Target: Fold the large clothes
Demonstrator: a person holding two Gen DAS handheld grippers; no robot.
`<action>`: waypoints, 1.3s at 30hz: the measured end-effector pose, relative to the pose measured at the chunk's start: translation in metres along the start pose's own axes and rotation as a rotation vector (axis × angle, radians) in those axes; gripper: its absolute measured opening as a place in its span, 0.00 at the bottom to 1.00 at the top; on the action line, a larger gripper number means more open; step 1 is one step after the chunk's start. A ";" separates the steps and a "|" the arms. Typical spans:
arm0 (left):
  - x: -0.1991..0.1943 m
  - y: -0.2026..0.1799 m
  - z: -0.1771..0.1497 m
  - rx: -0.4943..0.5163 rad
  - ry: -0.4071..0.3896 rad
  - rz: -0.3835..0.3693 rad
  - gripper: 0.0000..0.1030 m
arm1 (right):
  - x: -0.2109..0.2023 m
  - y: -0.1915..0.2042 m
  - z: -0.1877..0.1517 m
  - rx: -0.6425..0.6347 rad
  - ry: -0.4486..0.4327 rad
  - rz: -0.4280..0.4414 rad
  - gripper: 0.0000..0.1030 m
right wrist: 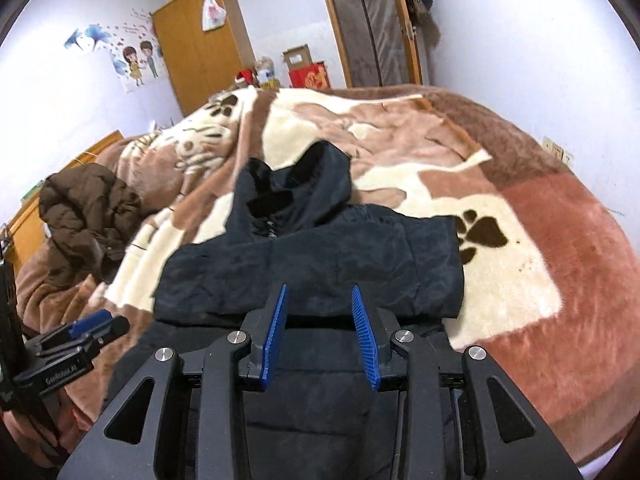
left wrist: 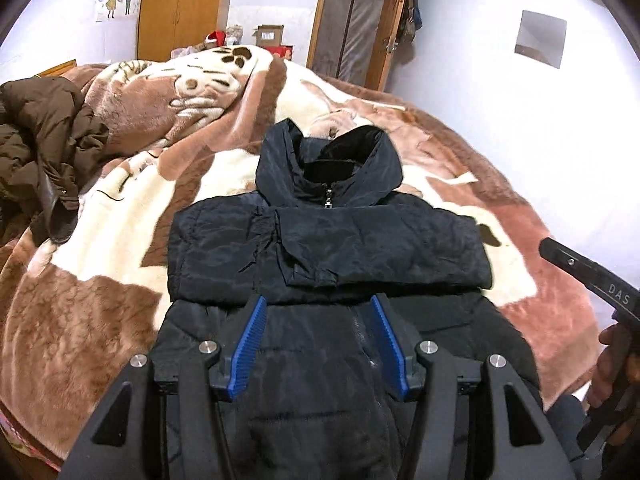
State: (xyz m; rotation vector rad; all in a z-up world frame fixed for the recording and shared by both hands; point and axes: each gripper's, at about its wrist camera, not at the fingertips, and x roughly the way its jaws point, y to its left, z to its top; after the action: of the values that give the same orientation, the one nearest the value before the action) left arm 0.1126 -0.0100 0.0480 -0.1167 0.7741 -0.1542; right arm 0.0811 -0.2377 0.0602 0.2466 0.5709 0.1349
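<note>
A black hooded jacket (left wrist: 328, 236) (right wrist: 320, 256) lies front up on the bed, hood at the far end, zipper closed. Both sleeves are folded across its chest. My left gripper (left wrist: 318, 304) hovers over the jacket's lower body, its blue pads wide apart with nothing between them. My right gripper (right wrist: 320, 292) hangs over the same area near the folded sleeves, jaws apart and holding nothing. The left gripper (right wrist: 92, 326) also shows at the left edge of the right wrist view, and a black part of the right gripper (left wrist: 580, 268) at the right edge of the left wrist view.
A fluffy brown and cream paw-print blanket (left wrist: 120, 280) (right wrist: 540, 240) covers the bed. A crumpled brown padded jacket (left wrist: 40, 140) (right wrist: 88, 208) lies at the left. Behind the bed stand a wooden wardrobe (right wrist: 200, 40), cardboard boxes (right wrist: 304, 64) and a door (right wrist: 372, 20).
</note>
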 end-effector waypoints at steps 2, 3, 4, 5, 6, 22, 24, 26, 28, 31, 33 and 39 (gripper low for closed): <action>-0.013 -0.002 -0.004 0.010 -0.007 0.002 0.54 | -0.011 0.008 -0.001 0.001 -0.017 -0.004 0.34; -0.016 -0.002 -0.005 0.012 -0.009 0.001 0.54 | -0.017 0.013 -0.001 -0.003 -0.027 0.003 0.34; -0.022 -0.002 -0.006 0.013 -0.014 -0.003 0.54 | -0.020 0.017 -0.001 -0.009 -0.031 0.008 0.34; -0.027 -0.003 -0.008 0.013 -0.018 -0.005 0.54 | -0.025 0.025 -0.001 -0.029 -0.037 0.014 0.34; -0.031 -0.002 -0.009 0.011 -0.022 -0.005 0.54 | -0.027 0.029 -0.002 -0.046 -0.043 0.015 0.34; -0.027 0.006 -0.021 -0.031 0.032 -0.022 0.54 | 0.002 0.041 -0.023 -0.137 0.028 0.059 0.45; -0.019 0.010 -0.011 -0.029 0.033 -0.022 0.54 | 0.015 0.038 -0.013 -0.146 0.030 0.069 0.45; -0.011 0.013 0.000 -0.020 0.032 -0.015 0.55 | 0.027 0.034 -0.001 -0.146 0.034 0.075 0.45; 0.002 0.017 0.015 -0.005 0.034 -0.012 0.54 | 0.044 0.029 0.016 -0.152 0.041 0.078 0.45; 0.026 0.020 0.038 0.019 0.039 -0.002 0.55 | 0.074 0.020 0.041 -0.142 0.071 0.100 0.45; 0.046 0.024 0.057 0.029 0.042 0.004 0.55 | 0.095 0.012 0.056 -0.137 0.083 0.083 0.45; 0.111 0.039 0.117 0.024 0.043 -0.003 0.55 | 0.162 -0.015 0.096 -0.083 0.142 0.057 0.45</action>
State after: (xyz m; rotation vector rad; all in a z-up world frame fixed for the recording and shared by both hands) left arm 0.2767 0.0138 0.0482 -0.0922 0.8151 -0.1693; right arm 0.2699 -0.2393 0.0504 0.1734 0.6982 0.2317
